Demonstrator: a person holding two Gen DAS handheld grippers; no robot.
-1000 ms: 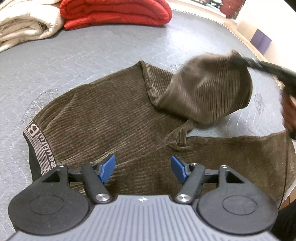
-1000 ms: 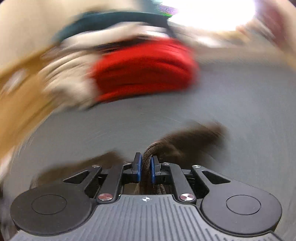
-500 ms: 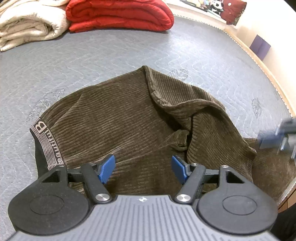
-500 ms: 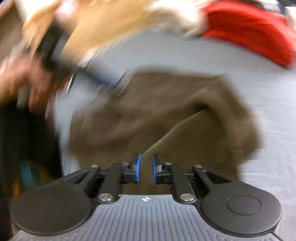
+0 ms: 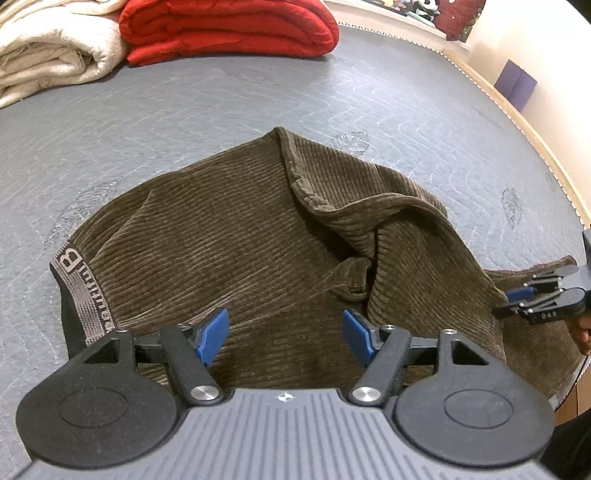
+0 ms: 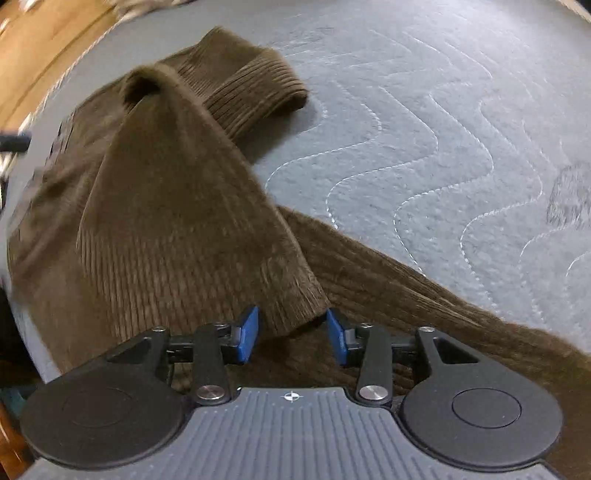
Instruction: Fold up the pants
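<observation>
Surface: grey quilted mattress (image 5: 369, 110) carries brown corduroy pants (image 5: 221, 236) | Left view only: red folded blanket (image 5: 229, 29), cream blanket (image 5: 51, 55) | Left tool (image 5: 284, 334) released, empty, over pants | Change: right tool (image 6: 291, 328), earlier clenched on lifted leg, jaws just opening, leg hem between, dropped across pants.

Each gripper, the left gripper (image 5: 284, 338) and the right gripper (image 6: 291, 334), has a ribbed grey body with round black discs. Black linkages carry silver screws. The pads (image 5: 212, 336) are blue.
</observation>
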